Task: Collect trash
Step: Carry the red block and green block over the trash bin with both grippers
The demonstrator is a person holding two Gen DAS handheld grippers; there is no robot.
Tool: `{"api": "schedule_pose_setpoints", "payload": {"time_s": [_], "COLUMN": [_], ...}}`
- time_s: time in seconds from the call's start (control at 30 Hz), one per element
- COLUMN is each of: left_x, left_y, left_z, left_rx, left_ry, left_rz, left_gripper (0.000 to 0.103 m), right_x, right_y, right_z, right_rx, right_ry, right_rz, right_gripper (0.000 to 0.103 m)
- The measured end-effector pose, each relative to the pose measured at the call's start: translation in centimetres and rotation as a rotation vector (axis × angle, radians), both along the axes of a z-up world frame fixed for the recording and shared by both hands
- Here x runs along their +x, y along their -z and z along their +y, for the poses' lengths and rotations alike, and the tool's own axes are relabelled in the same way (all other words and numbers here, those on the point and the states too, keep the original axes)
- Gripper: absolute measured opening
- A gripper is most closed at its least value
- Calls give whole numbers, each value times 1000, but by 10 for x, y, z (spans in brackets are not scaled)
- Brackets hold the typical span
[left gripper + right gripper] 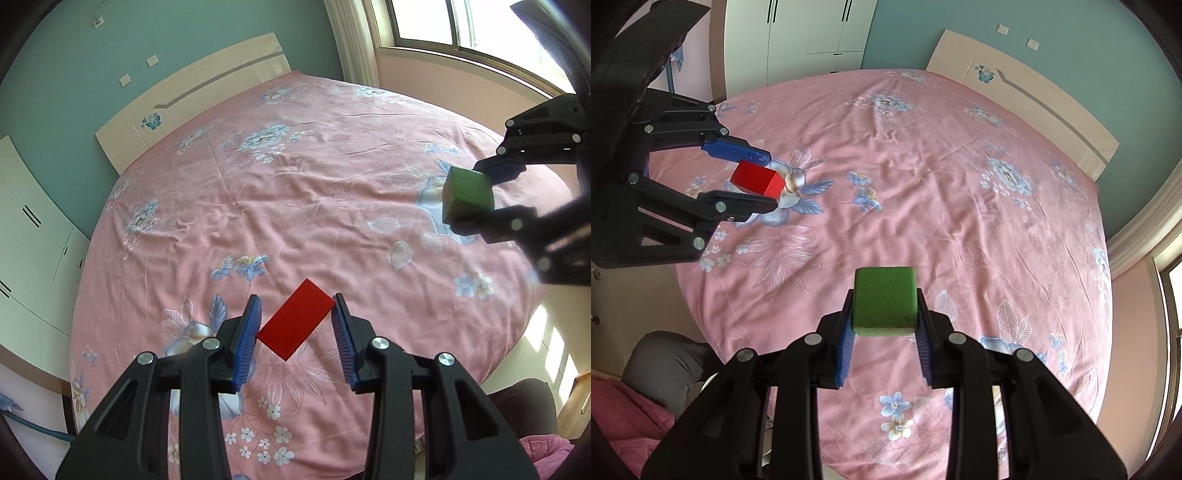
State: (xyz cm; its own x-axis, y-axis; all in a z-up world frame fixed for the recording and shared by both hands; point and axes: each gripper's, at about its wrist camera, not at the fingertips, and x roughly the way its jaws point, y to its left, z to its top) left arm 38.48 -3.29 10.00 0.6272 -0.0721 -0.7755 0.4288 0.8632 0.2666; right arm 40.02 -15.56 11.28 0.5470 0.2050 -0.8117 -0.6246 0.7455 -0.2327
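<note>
A home bedroom: a wide bed under a pink flowered sheet fills the room, its pale headboard against a teal wall, white wardrobes beside it and a curtained window opposite them.

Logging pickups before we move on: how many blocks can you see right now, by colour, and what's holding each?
Red block: 1, held between the jaws of the left gripper, above the bed.
Green block: 1, held between the jaws of the right gripper.
Total: 2 blocks, both held; none seen lying on the sheet.
</note>
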Motion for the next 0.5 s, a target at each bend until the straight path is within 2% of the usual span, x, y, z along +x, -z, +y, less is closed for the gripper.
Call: {"api": "schedule_pose_setpoints", "payload": {"time_s": [0.27,0.5], "left_x": [-66,-114], "left_y": [-49,-71], "left_z": [4,13], "left_rx": [2,0], "left_ry": [-62,-111], "left_rz": [-74,-103], "left_gripper": [42,42], "right_x": [-70,-126], "right_y": [-49,-79], "right_z": [-5,-5], "right_rx": [-15,-8], "right_ry": [19,18], "right_rz": [-70,-119], "right_gripper": [31,31]}}
